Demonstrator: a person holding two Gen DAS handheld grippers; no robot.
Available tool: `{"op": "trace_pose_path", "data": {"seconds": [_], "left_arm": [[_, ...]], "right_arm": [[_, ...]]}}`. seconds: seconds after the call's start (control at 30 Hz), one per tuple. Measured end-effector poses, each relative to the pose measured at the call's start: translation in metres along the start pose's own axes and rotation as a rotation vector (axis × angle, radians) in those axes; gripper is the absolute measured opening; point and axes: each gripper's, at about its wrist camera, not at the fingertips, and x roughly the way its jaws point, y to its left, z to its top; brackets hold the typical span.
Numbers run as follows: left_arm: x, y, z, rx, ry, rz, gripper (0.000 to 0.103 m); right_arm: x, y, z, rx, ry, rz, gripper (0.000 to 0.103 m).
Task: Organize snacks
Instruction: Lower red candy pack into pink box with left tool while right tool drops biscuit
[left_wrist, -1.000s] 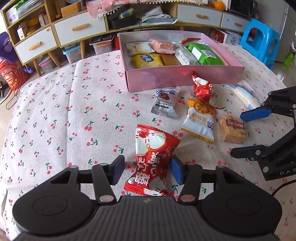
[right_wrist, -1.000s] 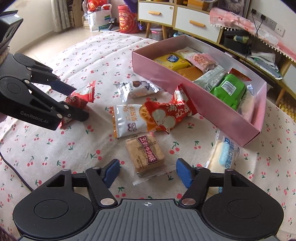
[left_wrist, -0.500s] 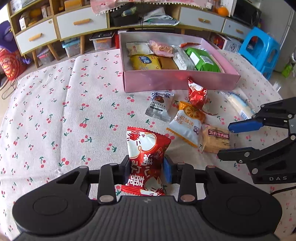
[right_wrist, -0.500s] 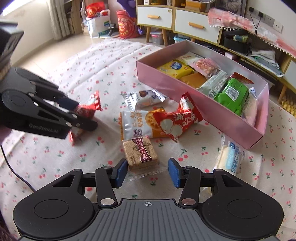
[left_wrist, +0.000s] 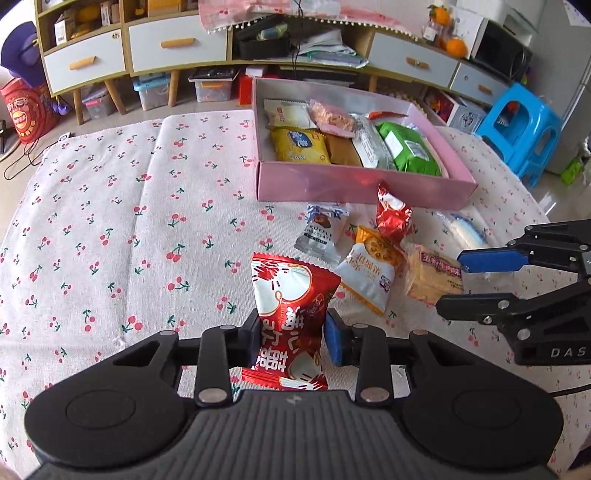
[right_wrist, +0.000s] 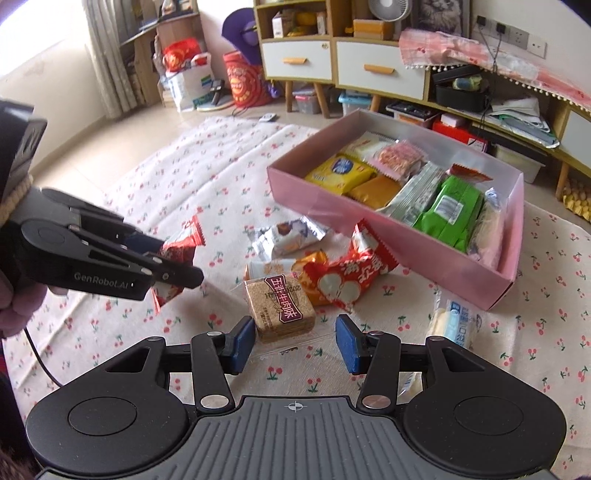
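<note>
My left gripper (left_wrist: 291, 338) is shut on a red and white snack packet (left_wrist: 290, 295) and holds it upright above the cloth; it also shows in the right wrist view (right_wrist: 177, 254). My right gripper (right_wrist: 295, 341) is open, its pads on either side of a brown biscuit packet (right_wrist: 280, 302) without touching it. A pink box (left_wrist: 354, 184) with several snacks stands at the back. Loose on the cloth are a truffle chocolate packet (left_wrist: 323, 232), an orange and white packet (left_wrist: 369, 269), a second red packet (right_wrist: 351, 277) and a pale blue-labelled packet (right_wrist: 454, 321).
The table has a cherry-print cloth (left_wrist: 110, 240). A blue plastic stool (left_wrist: 524, 125) stands at the right past the table. Drawer cabinets (left_wrist: 147, 44) and storage bins line the back wall.
My left gripper shut on the red packet and lifted it off the cloth. My right gripper narrowed and moved forward around the brown biscuit packet.
</note>
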Motion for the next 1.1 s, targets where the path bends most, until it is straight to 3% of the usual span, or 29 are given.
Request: {"op": "trace_pose_path", "data": {"seconds": [0.47,0.7,1.1], "left_arm": [[-0.006,0.001,0.027,-0.080,-0.066,0.004,0.031],[0.002,-0.007,0.059,-0.048,-0.112,0.023,0.031],[0.035,-0.012,0.112,-0.047,-0.130,0.029,0.032]], "right_arm": [[-0.016,-0.030,0.023,0.153,-0.118,-0.060,0.046],[-0.004,-0.050,0.034,0.272,-0.141,-0.075,0.046],[0.024,-0.073,0.056,0.348,-0.150,-0.140,0.047]]}}
